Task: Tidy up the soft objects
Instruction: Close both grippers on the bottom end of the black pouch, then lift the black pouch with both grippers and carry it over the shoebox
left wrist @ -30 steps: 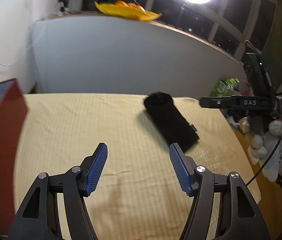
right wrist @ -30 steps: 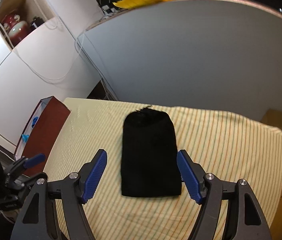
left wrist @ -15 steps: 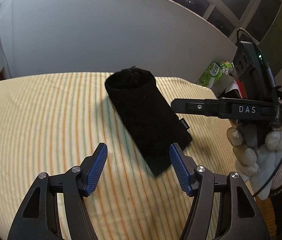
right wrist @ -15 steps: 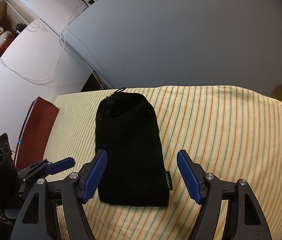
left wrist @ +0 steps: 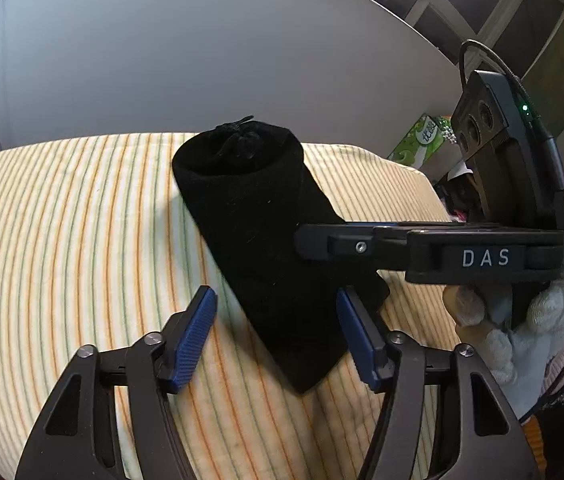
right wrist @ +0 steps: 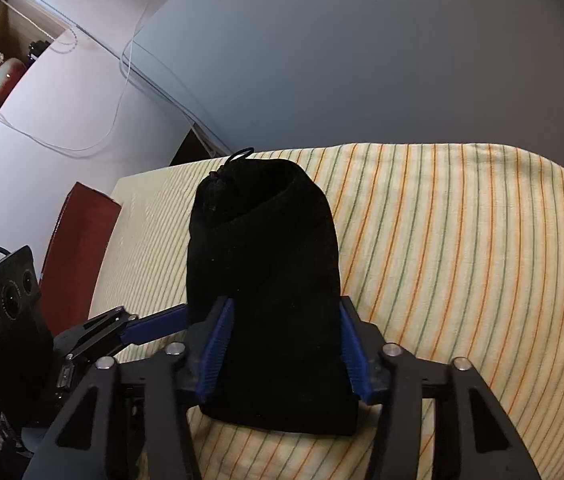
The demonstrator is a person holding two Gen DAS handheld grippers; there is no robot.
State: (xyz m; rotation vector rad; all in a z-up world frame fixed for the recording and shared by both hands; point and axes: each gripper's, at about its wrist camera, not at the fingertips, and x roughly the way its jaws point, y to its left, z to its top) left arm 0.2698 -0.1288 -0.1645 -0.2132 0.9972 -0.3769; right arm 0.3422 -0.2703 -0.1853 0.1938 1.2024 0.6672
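Note:
A black drawstring pouch (left wrist: 258,220) lies flat on the striped yellow cloth (left wrist: 62,240), its tied mouth at the far end. My left gripper (left wrist: 278,336) is open, its blue pads on either side of the pouch's near corner. My right gripper (right wrist: 282,344) is open and straddles the pouch's (right wrist: 266,264) near end, with a pad close to each edge. The right gripper also reaches in from the right in the left wrist view (left wrist: 321,240), over the pouch.
A white panel (left wrist: 202,60) stands behind the cloth's far edge. A dark red box (right wrist: 78,256) sits at the cloth's left side. A green packet (left wrist: 421,140) and clutter lie off the right edge. A gloved hand (left wrist: 513,332) holds the right gripper.
Both grippers have moved forward and down toward the pouch. The pouch now lies between the right gripper's pads and the left gripper's pads flank its corner. Both stay open.

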